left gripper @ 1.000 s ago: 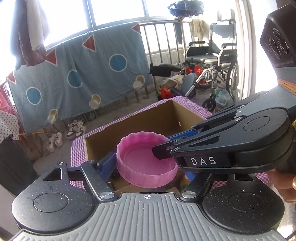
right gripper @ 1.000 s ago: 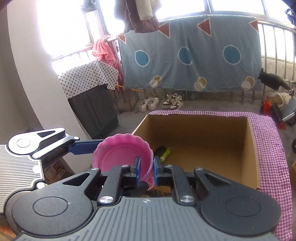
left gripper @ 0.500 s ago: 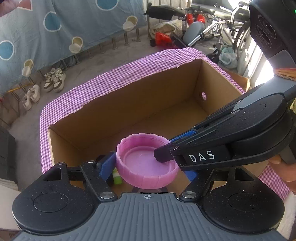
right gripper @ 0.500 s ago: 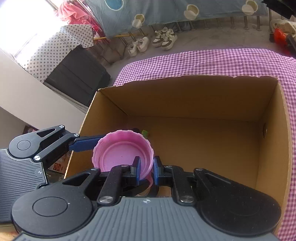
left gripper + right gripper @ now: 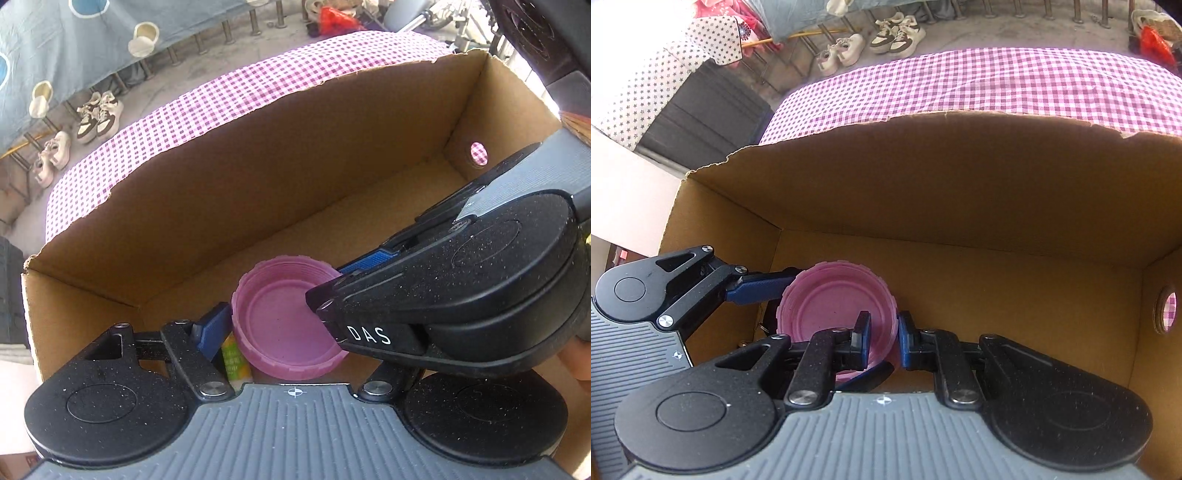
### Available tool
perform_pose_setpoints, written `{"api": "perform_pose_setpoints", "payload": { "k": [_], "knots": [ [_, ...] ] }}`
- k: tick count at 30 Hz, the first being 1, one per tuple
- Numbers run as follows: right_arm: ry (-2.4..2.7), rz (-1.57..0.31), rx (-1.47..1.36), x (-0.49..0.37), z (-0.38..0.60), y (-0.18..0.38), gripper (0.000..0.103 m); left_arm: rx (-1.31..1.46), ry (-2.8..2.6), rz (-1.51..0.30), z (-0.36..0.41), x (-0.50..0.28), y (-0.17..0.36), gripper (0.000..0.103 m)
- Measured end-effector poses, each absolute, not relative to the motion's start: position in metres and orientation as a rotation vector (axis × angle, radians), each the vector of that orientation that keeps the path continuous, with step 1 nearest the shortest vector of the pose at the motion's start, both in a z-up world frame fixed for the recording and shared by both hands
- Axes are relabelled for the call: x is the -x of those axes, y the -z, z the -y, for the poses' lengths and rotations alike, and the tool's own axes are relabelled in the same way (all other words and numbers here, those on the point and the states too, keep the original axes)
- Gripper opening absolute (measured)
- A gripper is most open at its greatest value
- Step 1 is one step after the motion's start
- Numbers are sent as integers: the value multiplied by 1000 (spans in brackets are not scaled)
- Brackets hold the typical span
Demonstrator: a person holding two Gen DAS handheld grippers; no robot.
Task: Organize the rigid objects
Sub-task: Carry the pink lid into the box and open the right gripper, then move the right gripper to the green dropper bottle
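Right wrist: both tools (image 5: 881, 341) (image 5: 277, 314) pinch the pink lid (image 5: 831, 302) inside the box (image 5: 960, 192).

Both wrist views close, steeply down into cardboard box (image 5: 258, 192); share pink lid (image 5: 831, 306), checkered cloth (image 5: 997, 85).

Sunlit concrete floor (image 5: 1015, 33), pairs of sneakers (image 5: 897, 35) along metal railing (image 5: 225, 31), blue hanging sheet (image 5: 55, 37), star-print cloth (image 5: 665, 62) over dark cabinet (image 5: 709, 114).
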State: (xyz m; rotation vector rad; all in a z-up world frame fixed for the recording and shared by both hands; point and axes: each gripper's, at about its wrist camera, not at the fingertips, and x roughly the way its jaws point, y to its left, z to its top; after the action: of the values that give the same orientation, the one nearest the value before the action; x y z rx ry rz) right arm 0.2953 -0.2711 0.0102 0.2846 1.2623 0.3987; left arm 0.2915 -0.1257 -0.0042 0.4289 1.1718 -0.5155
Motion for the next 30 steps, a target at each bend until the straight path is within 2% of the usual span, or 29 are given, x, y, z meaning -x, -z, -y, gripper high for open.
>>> {"api": "perform_pose_setpoints", "payload": {
  "k": [3,8,11,15,17,23,24,27,29,30],
  "knots": [
    [-386,-1258,-285,-296,270,-11,20,-409,524,-1173,125,-290,1,77],
    [-362,-1220,-291,-289,276,-20,33,-365,526,-1141,122,-279,-15,80],
    [-364,-1177,-313,-277,284,-35,36,-326,522,-1100,115,-268,-33,81],
    [-391,-1077,-358,-242,302,-72,39,-270,549,-1019,104,-244,-67,81],
    [-409,-1008,-357,-224,310,-93,46,-247,568,-965,97,-226,-85,81],
    [-424,-815,-346,-139,337,-152,56,-134,669,-832,65,-176,-124,85],
    [-422,-775,-340,-120,339,-165,57,-118,683,-817,66,-173,-129,89],
    [-417,-671,-313,-69,339,-190,71,-71,740,-771,55,-148,-138,101],
    [-401,-618,-296,-40,335,-196,86,-54,761,-752,47,-130,-138,102],
    [-388,-596,-279,-24,332,-196,90,-54,773,-753,44,-122,-135,102]
  ]
}}
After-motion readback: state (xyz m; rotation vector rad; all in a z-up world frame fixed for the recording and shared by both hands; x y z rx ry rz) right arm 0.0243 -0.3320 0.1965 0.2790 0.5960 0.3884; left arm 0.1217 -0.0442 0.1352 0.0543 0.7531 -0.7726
